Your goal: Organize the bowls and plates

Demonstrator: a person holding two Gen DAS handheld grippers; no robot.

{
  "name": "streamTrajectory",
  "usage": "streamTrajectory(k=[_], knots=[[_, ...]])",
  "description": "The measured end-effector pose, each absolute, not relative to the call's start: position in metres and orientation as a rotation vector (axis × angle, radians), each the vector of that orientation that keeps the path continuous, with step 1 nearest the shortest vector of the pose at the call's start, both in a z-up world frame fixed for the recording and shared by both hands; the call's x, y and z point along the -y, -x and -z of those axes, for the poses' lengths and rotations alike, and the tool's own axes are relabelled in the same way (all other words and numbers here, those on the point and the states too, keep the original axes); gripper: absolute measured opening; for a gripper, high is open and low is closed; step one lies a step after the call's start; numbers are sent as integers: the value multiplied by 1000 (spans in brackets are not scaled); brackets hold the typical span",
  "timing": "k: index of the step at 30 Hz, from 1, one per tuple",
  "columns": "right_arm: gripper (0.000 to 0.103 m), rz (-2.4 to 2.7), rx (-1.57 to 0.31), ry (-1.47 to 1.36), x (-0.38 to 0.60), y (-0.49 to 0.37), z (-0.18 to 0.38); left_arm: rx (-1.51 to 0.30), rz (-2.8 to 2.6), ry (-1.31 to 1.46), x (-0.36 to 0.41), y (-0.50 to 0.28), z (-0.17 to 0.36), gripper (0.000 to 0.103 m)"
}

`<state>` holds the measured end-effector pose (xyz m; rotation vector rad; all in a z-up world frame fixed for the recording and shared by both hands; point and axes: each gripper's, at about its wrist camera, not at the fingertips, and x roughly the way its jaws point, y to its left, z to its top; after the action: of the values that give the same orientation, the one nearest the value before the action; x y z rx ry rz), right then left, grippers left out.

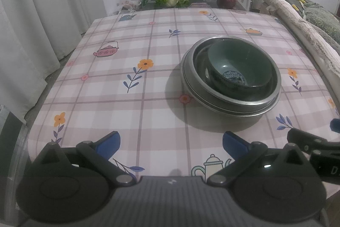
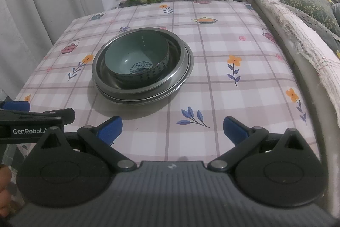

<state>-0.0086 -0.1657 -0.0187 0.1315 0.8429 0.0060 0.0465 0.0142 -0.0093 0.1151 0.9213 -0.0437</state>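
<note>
Crockery, one nested stack (image 1: 231, 76), standing on the checked tablecloth (image 1: 127, 78). Contents: ceramic bowl (image 1: 240, 65), green-glazed with a blue pattern at the bottom, seated off-centre inside the metal plates (image 2: 182, 69), at least two, rims overlapping. Left gripper (image 1: 171, 144): near side of the stack, jaws spread wide, holding nothing. Right gripper (image 2: 172, 128): likewise near side of the stack, wide open, empty. Handling note: stacking appears complete; if the bowl needs centring, probably best to nudge it gently while steadying the plate rim, since metal likely slides.
</note>
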Motion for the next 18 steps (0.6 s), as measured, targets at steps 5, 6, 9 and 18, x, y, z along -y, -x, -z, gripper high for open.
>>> streamTrajectory(k=[5, 6, 9, 18], knots=[[102, -7, -844, -132, 166, 9, 19, -921, 43, -113, -15, -47, 9, 103], [102, -6, -844, -132, 166, 9, 19, -921, 44, -113, -15, -47, 9, 103], [102, -7, -843, -133, 166, 9, 19, -921, 42, -111, -15, -46, 9, 103], [102, -9, -846, -132, 164, 9, 19, -922, 41, -111, -16, -46, 9, 103]])
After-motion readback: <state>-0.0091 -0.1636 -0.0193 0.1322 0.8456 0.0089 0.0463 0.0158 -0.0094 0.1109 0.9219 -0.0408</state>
